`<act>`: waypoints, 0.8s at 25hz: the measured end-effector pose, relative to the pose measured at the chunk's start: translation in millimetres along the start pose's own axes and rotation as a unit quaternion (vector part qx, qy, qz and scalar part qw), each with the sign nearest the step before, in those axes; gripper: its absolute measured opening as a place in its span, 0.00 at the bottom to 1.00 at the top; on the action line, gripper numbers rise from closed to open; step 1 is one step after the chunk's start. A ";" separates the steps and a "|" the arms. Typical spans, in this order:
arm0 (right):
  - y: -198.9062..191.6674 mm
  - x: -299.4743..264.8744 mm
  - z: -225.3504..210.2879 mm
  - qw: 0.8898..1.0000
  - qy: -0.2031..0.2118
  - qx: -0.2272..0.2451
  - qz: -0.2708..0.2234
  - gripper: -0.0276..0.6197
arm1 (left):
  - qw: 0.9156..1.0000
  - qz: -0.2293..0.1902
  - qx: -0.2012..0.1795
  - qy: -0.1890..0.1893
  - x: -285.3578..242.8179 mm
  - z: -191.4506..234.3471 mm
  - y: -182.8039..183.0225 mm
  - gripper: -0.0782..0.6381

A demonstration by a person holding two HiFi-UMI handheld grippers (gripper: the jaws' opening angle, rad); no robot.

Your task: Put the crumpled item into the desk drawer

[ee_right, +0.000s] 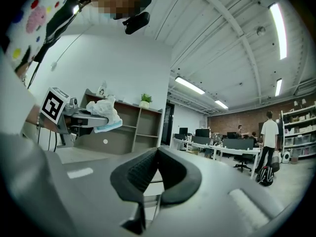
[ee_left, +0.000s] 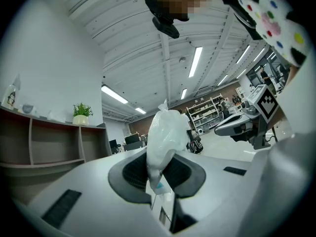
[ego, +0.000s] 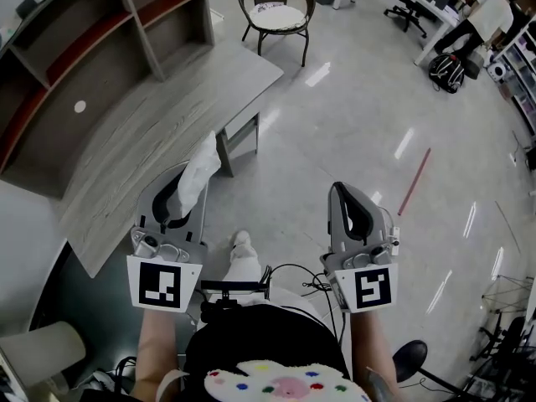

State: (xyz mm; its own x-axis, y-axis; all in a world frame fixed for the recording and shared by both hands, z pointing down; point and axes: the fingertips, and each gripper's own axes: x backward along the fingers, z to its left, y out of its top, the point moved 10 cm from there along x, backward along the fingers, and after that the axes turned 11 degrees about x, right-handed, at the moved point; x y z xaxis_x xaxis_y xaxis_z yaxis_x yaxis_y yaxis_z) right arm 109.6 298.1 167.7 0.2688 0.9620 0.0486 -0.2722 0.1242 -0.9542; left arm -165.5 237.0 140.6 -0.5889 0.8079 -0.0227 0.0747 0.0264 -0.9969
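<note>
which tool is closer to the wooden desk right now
Left. The left tool, shut on the crumpled item, hangs at the near edge of the desk; the right tool, shut and empty, is farther out over the floor.

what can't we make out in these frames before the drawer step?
- Desk drawer: in no view. The head view shows only the desk top from above, so open or shut is unknown.
- Crumpled item: in the left gripper view, its lower end is hidden down inside the left hand-held gripper. Material unclear.
- White dot on the shelf unit: head view, too small to identify.
</note>
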 end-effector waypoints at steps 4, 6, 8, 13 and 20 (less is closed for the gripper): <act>3.3 -33.6 -2.9 1.000 0.003 0.001 0.000 0.06 | 1.000 0.000 0.003 -0.008 -26.3 21.6 2.0 0.19; 3.6 -47.5 -4.7 1.000 0.005 0.007 0.001 0.06 | 1.000 0.000 0.002 -0.011 -37.5 31.2 2.8 0.19; 4.8 -60.8 -5.8 1.000 0.002 0.007 0.002 0.06 | 1.000 -0.002 0.003 -0.014 -47.8 41.1 3.3 0.19; 9.6 -92.3 -7.8 1.000 -0.003 -0.005 -0.001 0.06 | 1.000 -0.002 0.005 -0.018 -69.7 67.6 5.1 0.19; 8.0 -138.3 -9.9 1.000 -0.005 0.006 0.010 0.06 | 1.000 -0.006 0.006 -0.022 -101.5 106.1 5.3 0.19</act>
State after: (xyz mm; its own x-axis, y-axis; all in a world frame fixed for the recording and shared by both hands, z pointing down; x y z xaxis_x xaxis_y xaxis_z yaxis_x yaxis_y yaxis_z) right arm 79.4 163.7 150.4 0.2547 0.9665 0.0330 -0.2889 0.1086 -0.9512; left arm -190.7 92.6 129.6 -0.6249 0.7806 -0.0143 0.0577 0.0279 -0.9979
